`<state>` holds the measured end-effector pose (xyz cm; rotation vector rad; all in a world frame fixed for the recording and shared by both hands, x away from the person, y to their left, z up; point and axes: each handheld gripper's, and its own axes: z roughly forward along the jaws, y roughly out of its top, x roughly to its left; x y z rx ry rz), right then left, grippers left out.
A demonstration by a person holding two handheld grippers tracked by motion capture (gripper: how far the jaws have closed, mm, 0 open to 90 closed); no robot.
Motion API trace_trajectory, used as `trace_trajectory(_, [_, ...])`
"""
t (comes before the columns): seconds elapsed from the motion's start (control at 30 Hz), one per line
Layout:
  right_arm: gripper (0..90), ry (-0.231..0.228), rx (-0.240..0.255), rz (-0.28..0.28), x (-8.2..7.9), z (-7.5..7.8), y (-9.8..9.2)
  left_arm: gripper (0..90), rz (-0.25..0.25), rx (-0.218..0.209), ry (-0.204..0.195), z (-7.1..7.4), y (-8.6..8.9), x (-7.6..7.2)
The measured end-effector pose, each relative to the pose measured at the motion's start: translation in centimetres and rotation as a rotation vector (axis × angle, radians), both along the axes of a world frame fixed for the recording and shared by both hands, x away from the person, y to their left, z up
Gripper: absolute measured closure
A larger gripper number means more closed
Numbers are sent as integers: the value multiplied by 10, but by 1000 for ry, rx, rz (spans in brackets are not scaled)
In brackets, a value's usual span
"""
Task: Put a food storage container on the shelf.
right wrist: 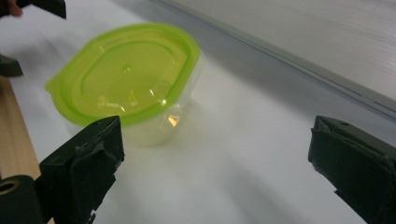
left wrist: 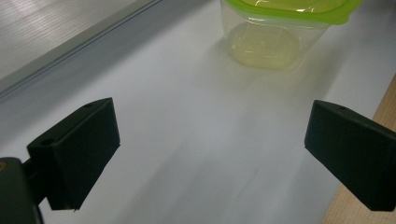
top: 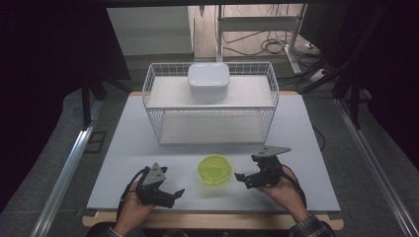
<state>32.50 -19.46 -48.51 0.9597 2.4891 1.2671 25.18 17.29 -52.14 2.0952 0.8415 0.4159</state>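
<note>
Clearly the small clear tub with its green lid sits on the white table, just in front of the wire basket. Left gripper and right gripper flank the tub, both spread wide and empty. It looks light, thin-walled and slippery; gripping opposite sides beneath the lid rim seems safest.
</note>
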Motion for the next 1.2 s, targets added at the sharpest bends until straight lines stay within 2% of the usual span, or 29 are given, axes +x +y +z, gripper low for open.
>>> trace_trajectory(0.1, [46, 15, 2, -4, 3, 4, 3, 29, 1, 2, -2, 0, -1, 0])
trace_trajectory(0.23, [107, 47, 5, 1, 7, 9, 8, 29, -2, 6, -1, 0, -1, 0])
trace_trajectory(0.4, [253, 89, 44, 8, 18, 14, 14, 29, 1, 4, -1, 0, -1, 0])
trace_trajectory(0.53, [349, 152, 64, 14, 26, 14, 19, 29, 0, 7, -3, 0, -1, 0])
trace_trajectory(0.73, [395, 257, 96, 15, 38, 6, 27, 29, -3, 10, -2, 0, -2, -1])
trace_trajectory(0.9, [499, 342, 136, 0, 47, 1, 28, 29, -5, 12, -4, 0, -2, -1])
trace_trajectory(1.07, [570, 398, 146, -9, 53, -5, 31, 29, -5, 10, -8, 1, -2, -1])
trace_trajectory(1.2, [648, 448, 179, -8, 58, -10, 30, 29, -12, 15, -12, 1, -3, -2])
